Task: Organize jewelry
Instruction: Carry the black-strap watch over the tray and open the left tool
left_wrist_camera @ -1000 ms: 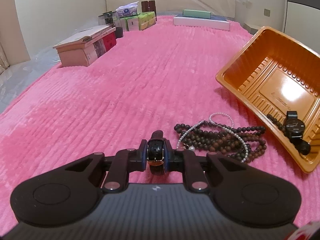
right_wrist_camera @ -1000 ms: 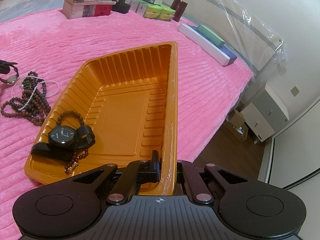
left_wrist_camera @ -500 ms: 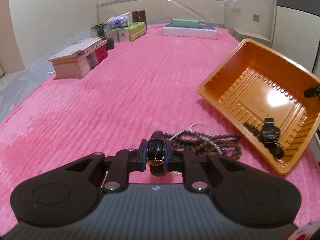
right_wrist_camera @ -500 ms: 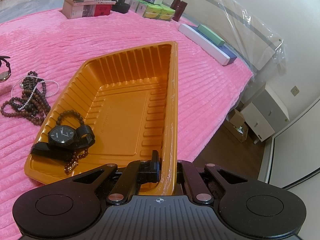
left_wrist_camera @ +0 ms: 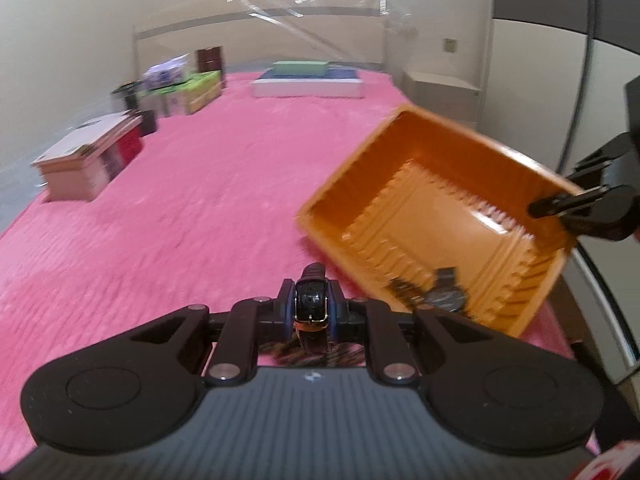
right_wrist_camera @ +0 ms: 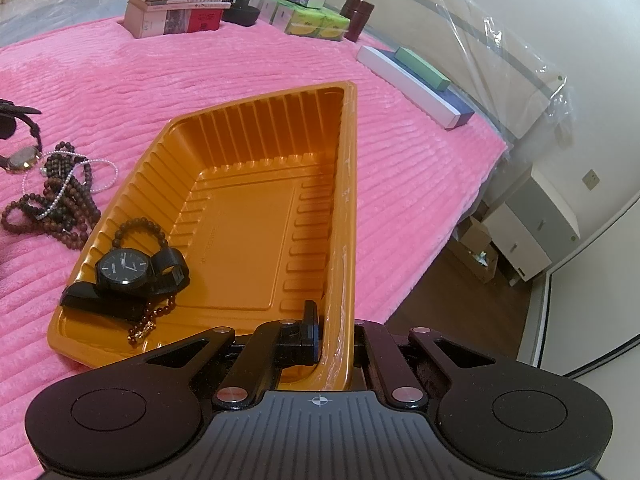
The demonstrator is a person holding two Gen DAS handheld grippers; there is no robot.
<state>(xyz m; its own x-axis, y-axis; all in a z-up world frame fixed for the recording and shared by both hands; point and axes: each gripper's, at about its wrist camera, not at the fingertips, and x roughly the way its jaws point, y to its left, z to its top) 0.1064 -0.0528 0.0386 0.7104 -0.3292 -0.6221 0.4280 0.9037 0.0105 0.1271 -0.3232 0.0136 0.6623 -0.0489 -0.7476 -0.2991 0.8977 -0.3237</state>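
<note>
While our left gripper, fingers clamped on the black leather-strap wristwatch, sits lower centre, the ribbed orange plastic tray lies right of it, its rim pinched shut by our right gripper.

blur: left wrist view smeared; hidden: bead strands (mostly behind left gripper); cut off: none
</note>
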